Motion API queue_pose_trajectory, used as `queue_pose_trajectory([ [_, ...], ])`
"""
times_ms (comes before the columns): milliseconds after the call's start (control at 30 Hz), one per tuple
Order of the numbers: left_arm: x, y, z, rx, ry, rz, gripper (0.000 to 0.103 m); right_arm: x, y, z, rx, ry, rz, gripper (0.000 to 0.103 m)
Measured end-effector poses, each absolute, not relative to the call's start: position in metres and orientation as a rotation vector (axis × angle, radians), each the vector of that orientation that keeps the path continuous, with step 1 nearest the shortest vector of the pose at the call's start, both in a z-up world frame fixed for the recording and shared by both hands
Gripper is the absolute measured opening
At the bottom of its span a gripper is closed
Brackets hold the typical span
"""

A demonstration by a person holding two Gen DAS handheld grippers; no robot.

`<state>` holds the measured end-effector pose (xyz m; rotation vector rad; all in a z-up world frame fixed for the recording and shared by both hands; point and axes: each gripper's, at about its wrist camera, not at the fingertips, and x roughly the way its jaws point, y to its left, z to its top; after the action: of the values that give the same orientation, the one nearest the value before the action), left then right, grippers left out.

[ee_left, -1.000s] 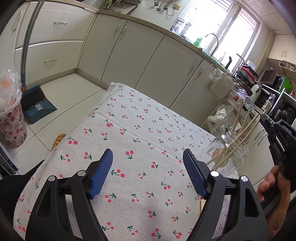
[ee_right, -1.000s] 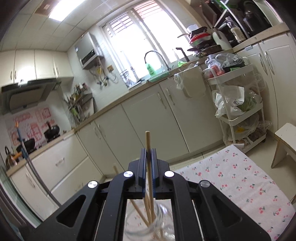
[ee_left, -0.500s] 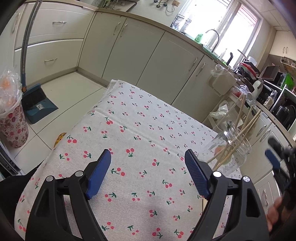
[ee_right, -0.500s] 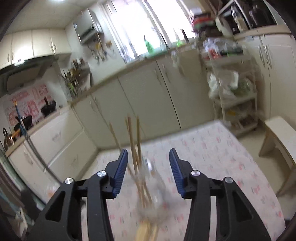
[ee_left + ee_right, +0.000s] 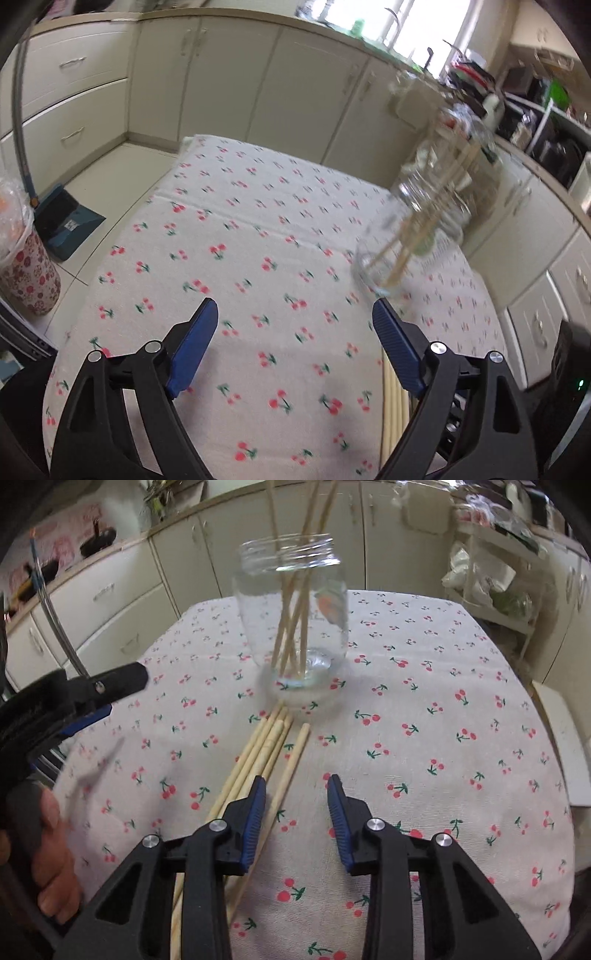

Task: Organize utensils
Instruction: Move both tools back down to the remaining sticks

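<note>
At the far left a hand [image 5: 55,864] grips the black plastic handle of the left gripper [image 5: 295,317], whose ribbed blue pads stand wide apart and are opening further, with nothing between them but the cloth [image 5: 443,738] below. That cloth is a coarse, pale weave printed with small red cherries, spread flat over the table. Nearer the middle lies a bundle of loose chopsticks [image 5: 258,753], slim, round, pale wooden sticks set side by side, with one a little apart on the right; their far tips come just short of the jar [image 5: 295,627]. The jar is clear glass, cylindrical, with a threaded open mouth, standing upright on the cloth with several more wooden sticks [image 5: 295,620] leaning crossed inside it and jutting above the rim; a small orange and green label shows on its far wall. In the left wrist view the jar is blurred and sits just beyond the right pad. The right gripper [image 5: 295,786] hangs low over the cloth with its jaws partly open and closing; its left pad [image 5: 255,812] sits over the loose chopsticks, the one lying apart runs under that pad's edge, and I cannot tell whether it touches them. Nothing is clamped between the pads. To the right is only bare cherry cloth.
</note>
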<state>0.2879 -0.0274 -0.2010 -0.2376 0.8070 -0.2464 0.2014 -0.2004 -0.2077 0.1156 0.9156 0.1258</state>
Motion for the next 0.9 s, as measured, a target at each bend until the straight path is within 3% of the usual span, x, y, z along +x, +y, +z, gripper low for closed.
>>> queue_pose_trajectory([
  [267,0.284,-0.075,-0.215,-0.042,0.922,-0.309,0.082,0.195,-0.226,-0.207,0.079,0.93,0.128,0.012],
  [767,0.292,-0.113,-0.226,0.158,1.012,-0.238,0.08,0.211,-0.242,-0.207,0.151,0.94,0.24,0.011],
  [900,0.291,-0.105,-0.222,0.149,1.019,-0.212,0.064,0.211,-0.241,-0.208,0.152,0.941,0.259,0.011],
])
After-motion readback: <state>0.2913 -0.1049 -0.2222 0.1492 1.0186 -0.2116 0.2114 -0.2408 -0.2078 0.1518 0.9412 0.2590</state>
